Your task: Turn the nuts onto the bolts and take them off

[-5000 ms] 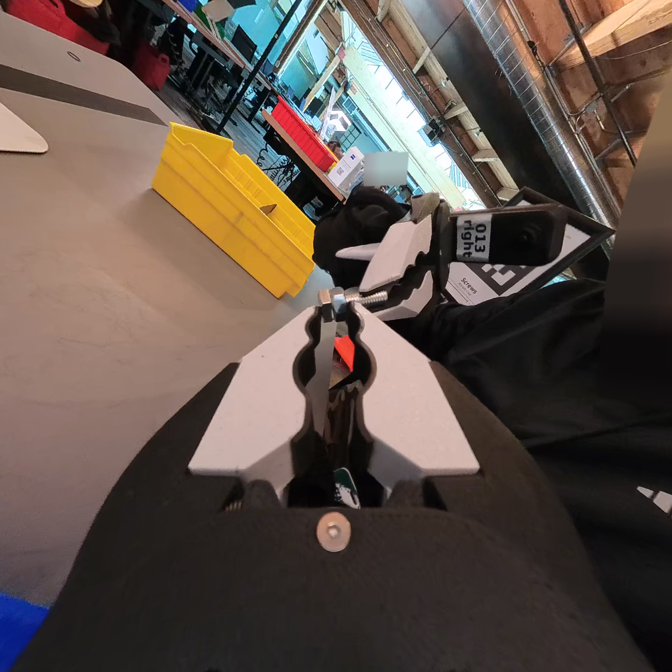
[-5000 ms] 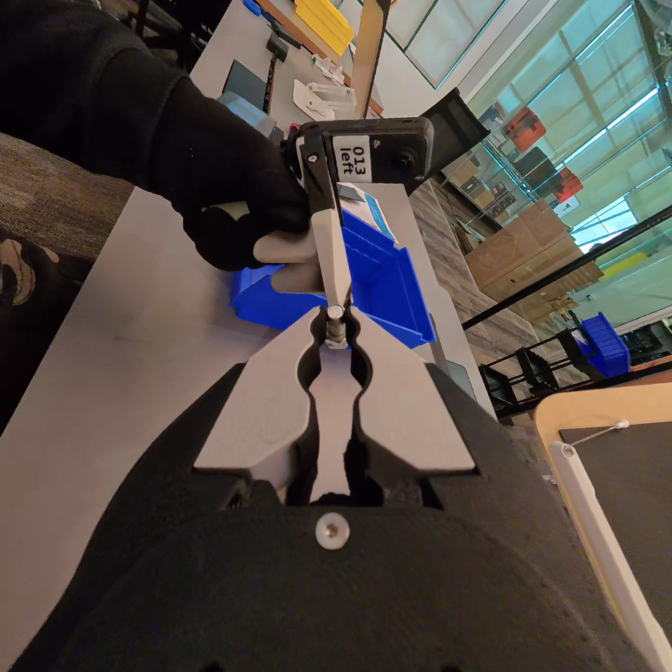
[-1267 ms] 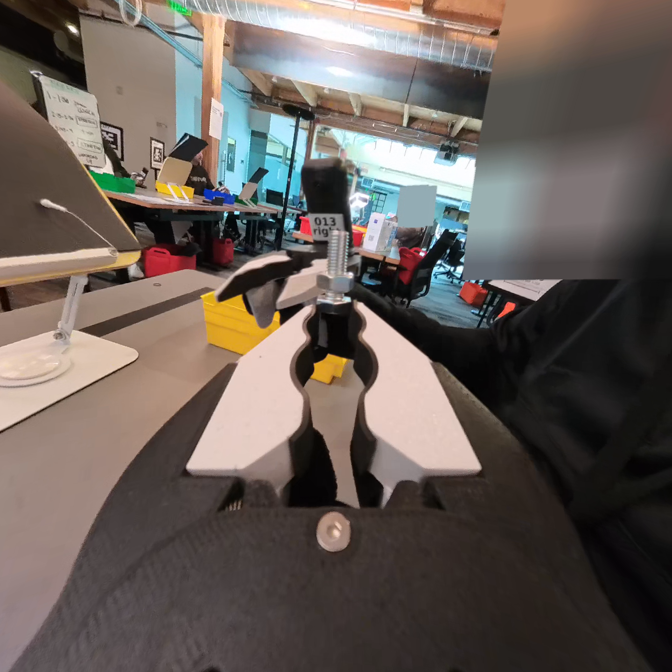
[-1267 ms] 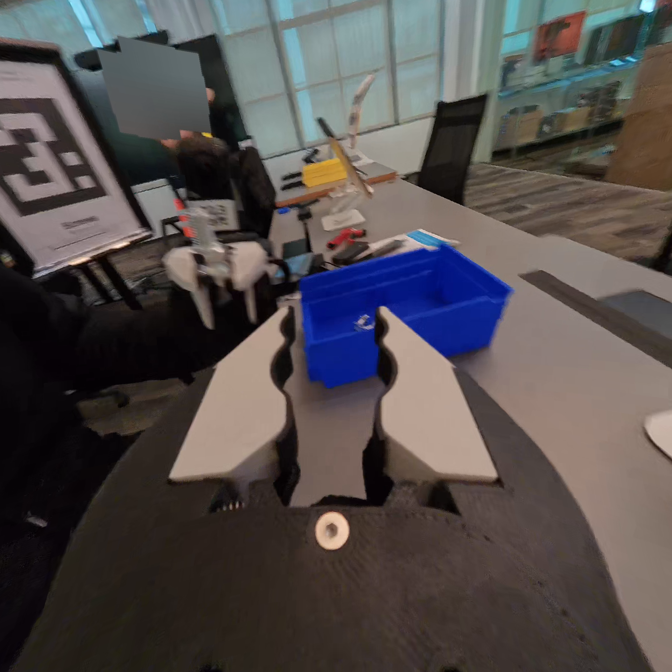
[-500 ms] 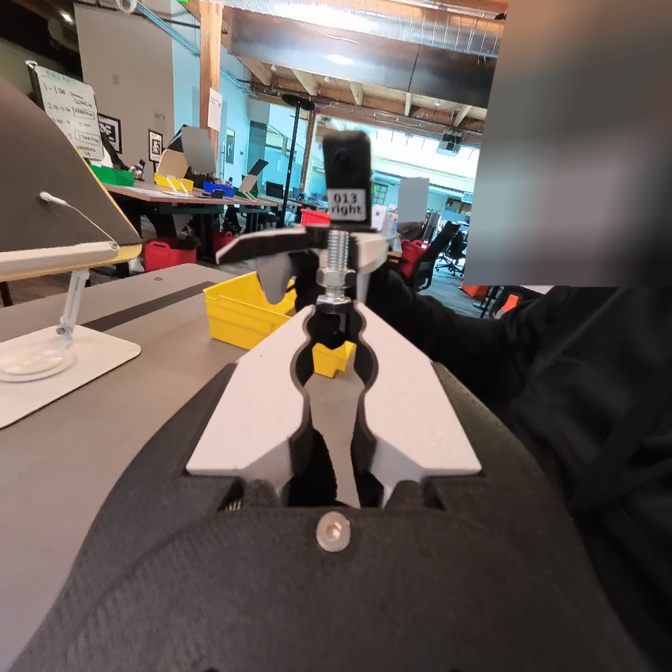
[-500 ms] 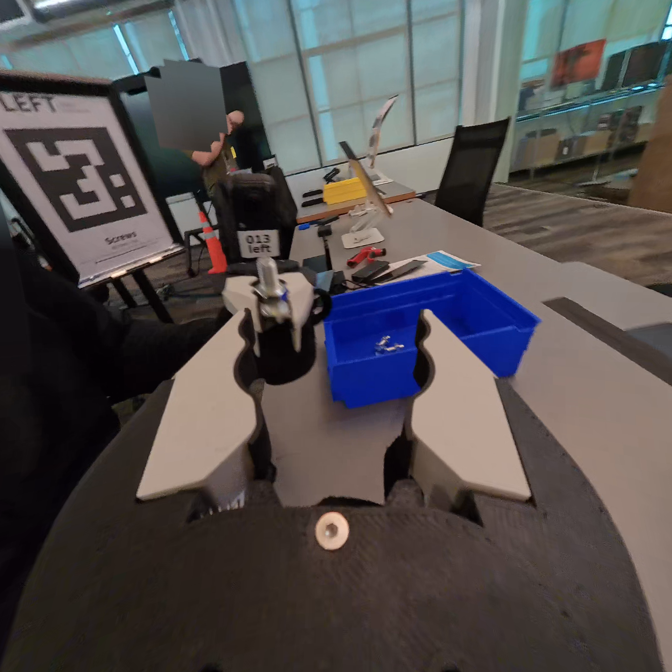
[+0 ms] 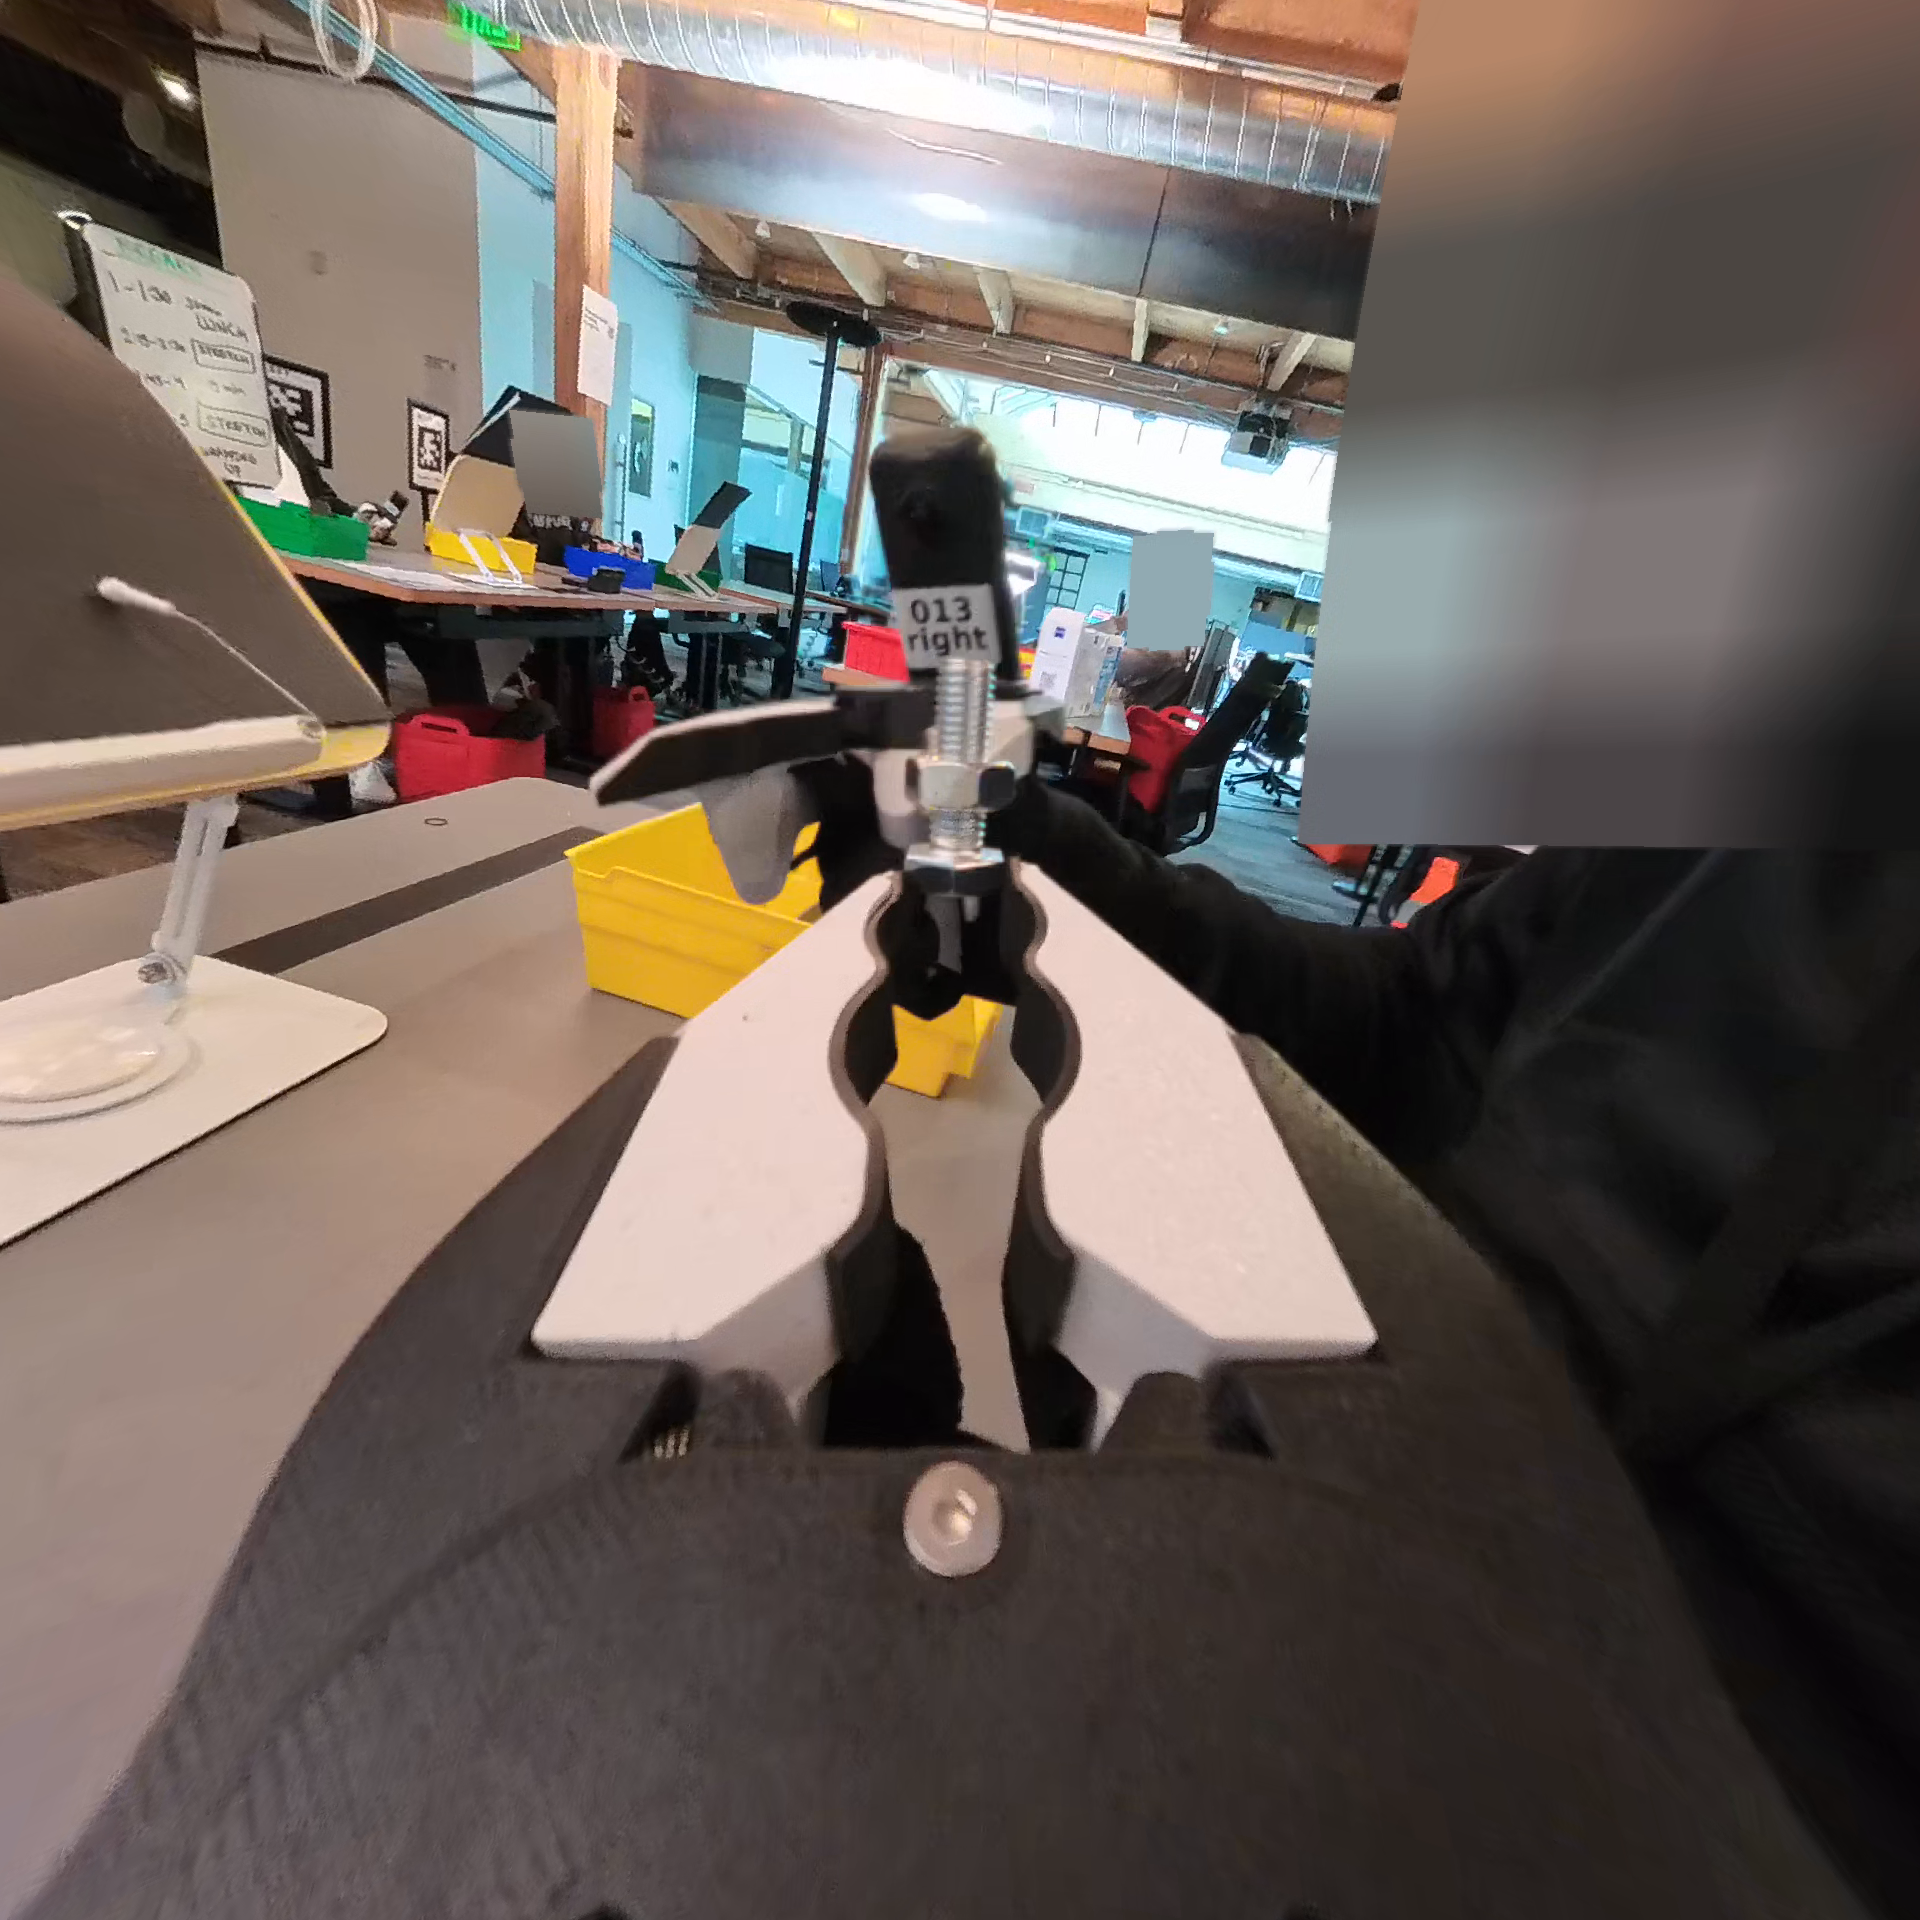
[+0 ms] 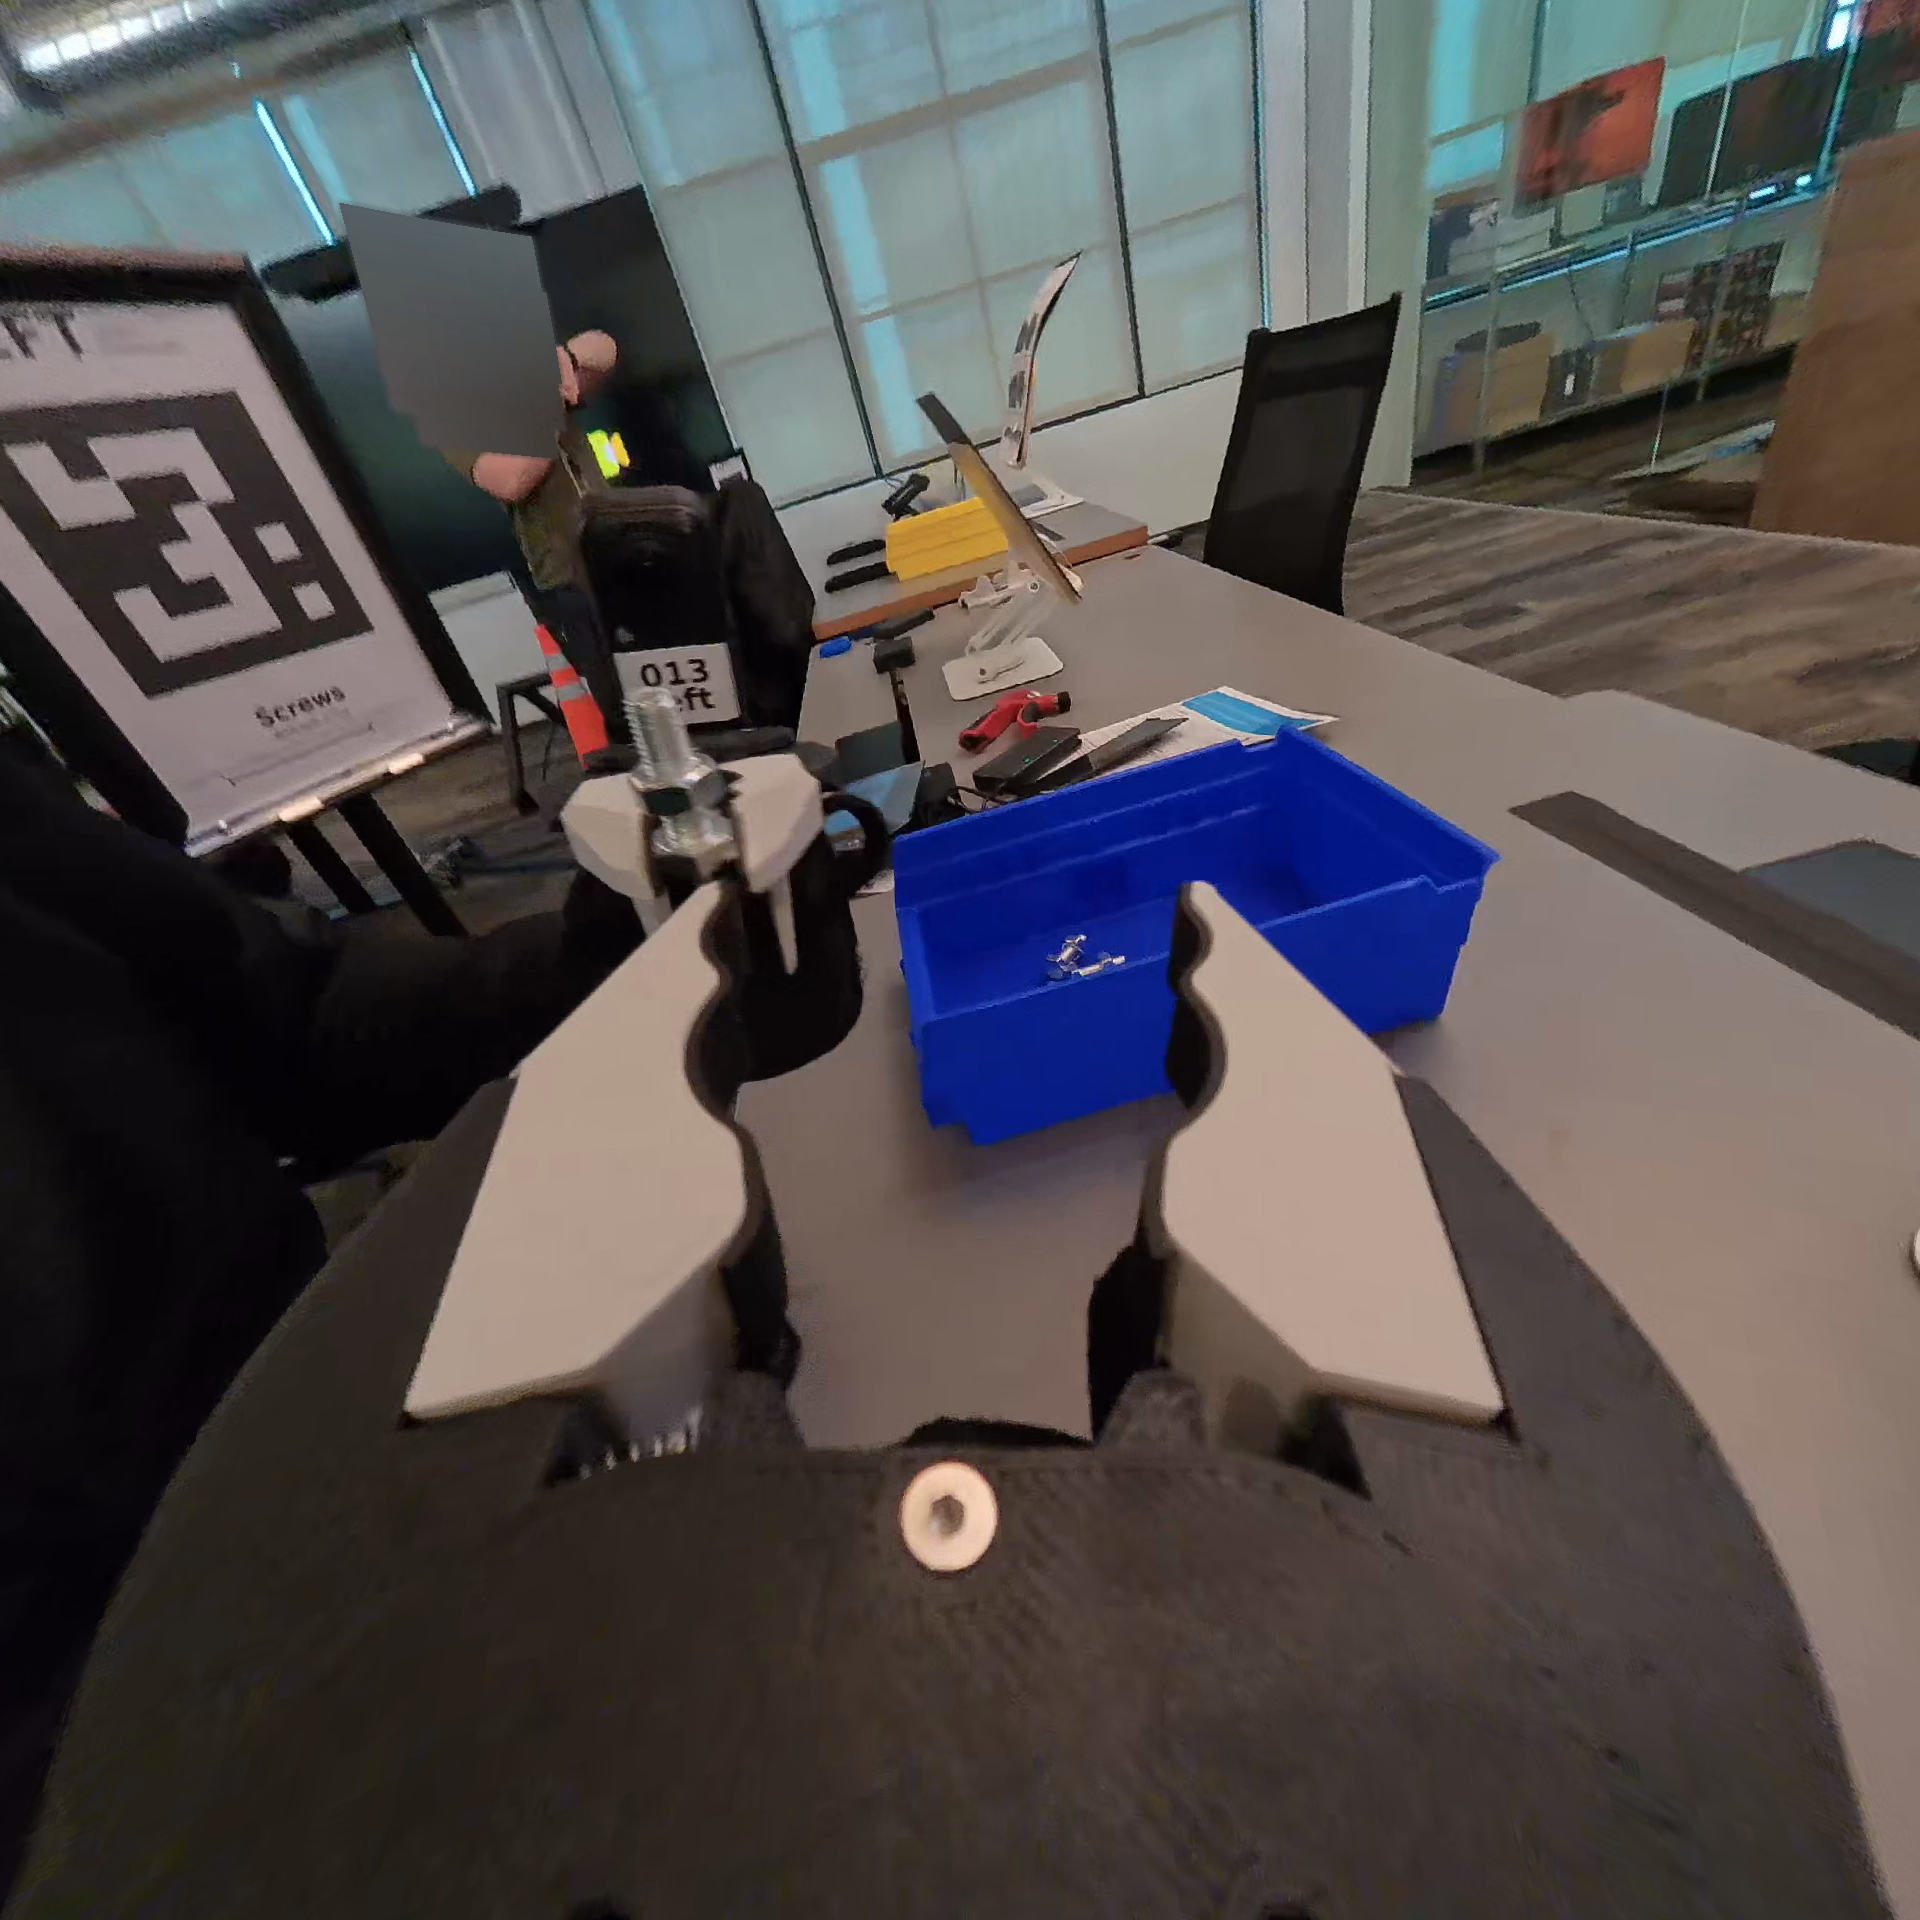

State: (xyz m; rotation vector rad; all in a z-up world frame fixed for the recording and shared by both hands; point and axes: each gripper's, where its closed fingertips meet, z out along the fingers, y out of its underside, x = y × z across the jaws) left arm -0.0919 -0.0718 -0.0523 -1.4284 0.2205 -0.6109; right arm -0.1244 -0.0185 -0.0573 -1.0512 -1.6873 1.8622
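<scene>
My left gripper [image 7: 954,896] is shut on the head of a silver bolt [image 7: 962,698] and holds it upright above the grey table. A hex nut [image 7: 961,785] sits on the thread, a little above the head. My right gripper [image 8: 961,914] is open wide and empty. It faces the left gripper [image 8: 686,831]. The bolt [image 8: 655,727] and nut [image 8: 681,796] stand just beyond its left fingertip [image 8: 727,914], not between the jaws. In the left wrist view the right gripper [image 7: 883,750] shows behind the bolt, held by a black-gloved hand.
A blue bin [image 8: 1039,1060] holding a few small bolts [image 8: 1081,958] stands on the table [image 8: 1558,1091] ahead of my right gripper. A yellow bin [image 7: 675,925] stands behind the bolt. A white tablet stand [image 7: 156,1029] is at the left. A person's dark sleeve [image 7: 1558,1091] fills the right.
Five seconds ago both grippers held the bolt and nut. The right gripper has let go, opened and drawn back. The left has turned the bolt upright. The right gripper now edges closer to it.
</scene>
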